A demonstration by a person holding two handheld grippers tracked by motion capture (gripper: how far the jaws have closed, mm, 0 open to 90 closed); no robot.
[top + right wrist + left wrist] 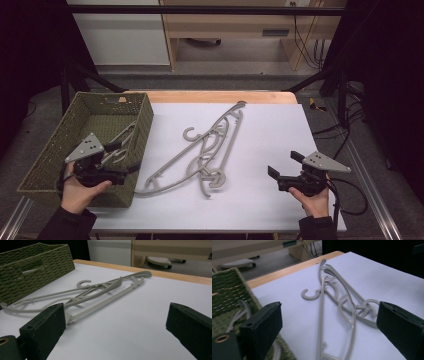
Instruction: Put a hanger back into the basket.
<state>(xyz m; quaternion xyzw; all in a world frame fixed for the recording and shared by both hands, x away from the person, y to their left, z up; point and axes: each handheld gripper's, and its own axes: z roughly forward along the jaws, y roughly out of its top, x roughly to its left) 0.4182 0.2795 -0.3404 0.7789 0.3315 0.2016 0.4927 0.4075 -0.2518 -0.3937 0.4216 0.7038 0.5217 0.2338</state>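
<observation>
A tangle of grey plastic hangers (210,150) lies in the middle of the white sheet (270,125). One more grey hanger (122,137) rests inside the green woven basket (145,120) at the left. My left gripper (122,159) hovers open over the basket's near right wall, with nothing between its fingers. In the left gripper view the hangers (337,300) lie ahead of the left gripper (329,332), with the basket (227,287) on the left. My right gripper (286,164) stands open and empty to the right of the pile. In the right gripper view the hangers (95,292) and the basket (37,262) lie beyond the right gripper (116,330).
The sheet covers a wooden table whose far edge (215,96) shows bare. Black frame posts (320,75) slant down at both far corners. Cables (350,125) trail on the floor to the right. Bare sheet lies between the pile and the right gripper.
</observation>
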